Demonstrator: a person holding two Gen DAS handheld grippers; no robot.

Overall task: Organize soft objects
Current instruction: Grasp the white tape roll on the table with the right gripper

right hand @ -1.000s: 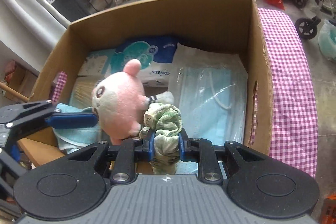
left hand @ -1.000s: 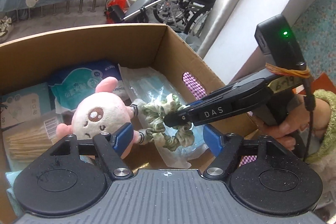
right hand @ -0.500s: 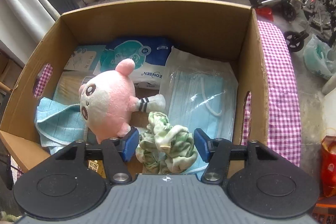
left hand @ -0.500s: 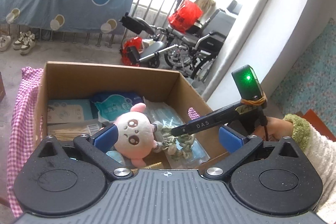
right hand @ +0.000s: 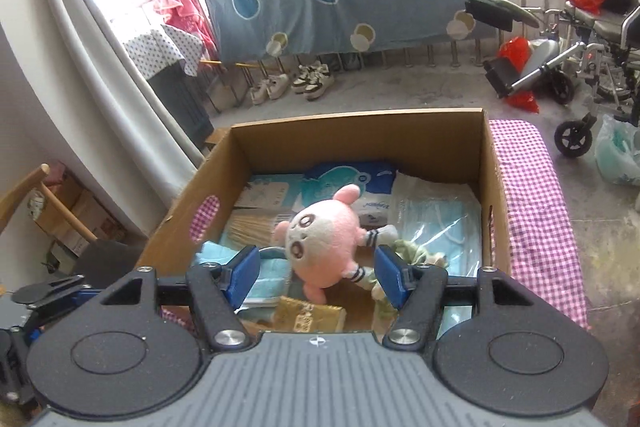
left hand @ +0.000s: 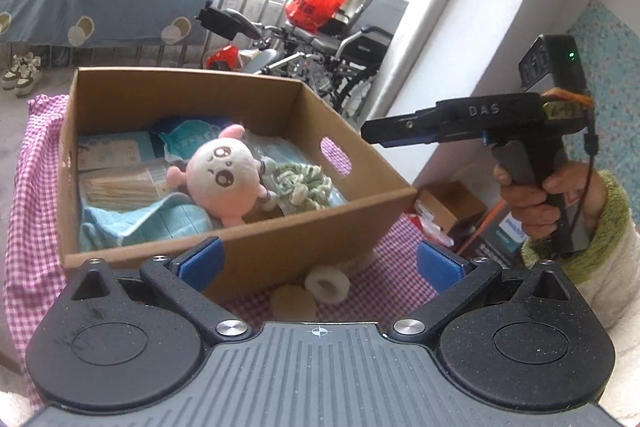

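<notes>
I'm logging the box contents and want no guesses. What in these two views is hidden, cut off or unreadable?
- Green patterned scrunchie: right wrist view, mostly behind the right gripper finger.
- Two fluffy cream rings on the checked cloth: left wrist view, the nearer one cut off by the left gripper body.
- Blue tissue pack lettering: too small, partly behind the pink plush toy.
</notes>
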